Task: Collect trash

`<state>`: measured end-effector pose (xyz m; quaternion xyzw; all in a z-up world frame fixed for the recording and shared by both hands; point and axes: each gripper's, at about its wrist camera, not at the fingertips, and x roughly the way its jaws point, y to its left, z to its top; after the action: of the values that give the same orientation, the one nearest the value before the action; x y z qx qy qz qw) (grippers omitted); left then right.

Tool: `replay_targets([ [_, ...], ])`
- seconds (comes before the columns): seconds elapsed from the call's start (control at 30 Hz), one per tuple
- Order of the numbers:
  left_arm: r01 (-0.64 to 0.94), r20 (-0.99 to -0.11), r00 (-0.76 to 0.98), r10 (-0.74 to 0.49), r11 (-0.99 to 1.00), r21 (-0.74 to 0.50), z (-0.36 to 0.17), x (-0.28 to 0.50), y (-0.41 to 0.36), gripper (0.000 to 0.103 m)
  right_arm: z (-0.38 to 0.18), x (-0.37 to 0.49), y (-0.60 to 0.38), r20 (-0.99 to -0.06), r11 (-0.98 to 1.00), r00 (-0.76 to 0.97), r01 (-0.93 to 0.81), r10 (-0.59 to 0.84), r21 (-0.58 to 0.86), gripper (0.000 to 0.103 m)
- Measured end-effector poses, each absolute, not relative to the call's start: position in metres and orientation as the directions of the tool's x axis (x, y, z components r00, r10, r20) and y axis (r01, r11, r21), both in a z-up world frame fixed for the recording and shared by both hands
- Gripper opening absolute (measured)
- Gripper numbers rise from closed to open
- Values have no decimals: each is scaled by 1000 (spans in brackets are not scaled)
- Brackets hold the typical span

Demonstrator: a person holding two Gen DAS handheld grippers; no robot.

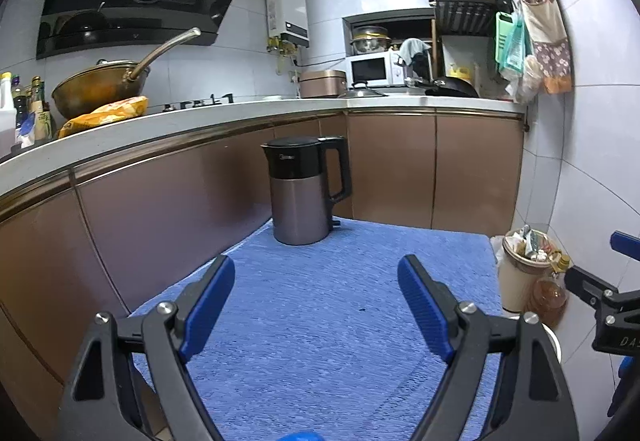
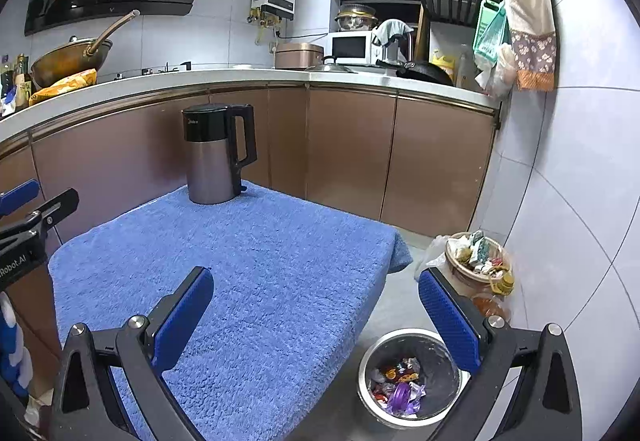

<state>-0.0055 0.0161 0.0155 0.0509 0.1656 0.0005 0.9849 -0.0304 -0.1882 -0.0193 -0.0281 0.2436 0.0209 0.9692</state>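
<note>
Left wrist view, left to right: a wok (image 1: 96,87) sits on the counter at upper left; a kettle (image 1: 306,189) stands at the far edge of the blue towel (image 1: 340,321) at centre. The left gripper (image 1: 316,273) at lower centre is spread wide, nothing between its pads. Right wrist view: the right gripper (image 2: 316,289) at the bottom is fully spread and empty. Below it at lower right, the metal bin (image 2: 408,377) on the floor holds the wrappers (image 2: 398,381). A second, overfilled bin (image 2: 476,257) stands by the wall at right.
</note>
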Motion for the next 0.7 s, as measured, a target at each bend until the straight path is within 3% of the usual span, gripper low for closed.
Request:
replay_targets([
  [0.7,-10,-379,925,36,998,70,0,14,35,83,-30,-25,-199,-472,999,881,0,-17,-36,103],
])
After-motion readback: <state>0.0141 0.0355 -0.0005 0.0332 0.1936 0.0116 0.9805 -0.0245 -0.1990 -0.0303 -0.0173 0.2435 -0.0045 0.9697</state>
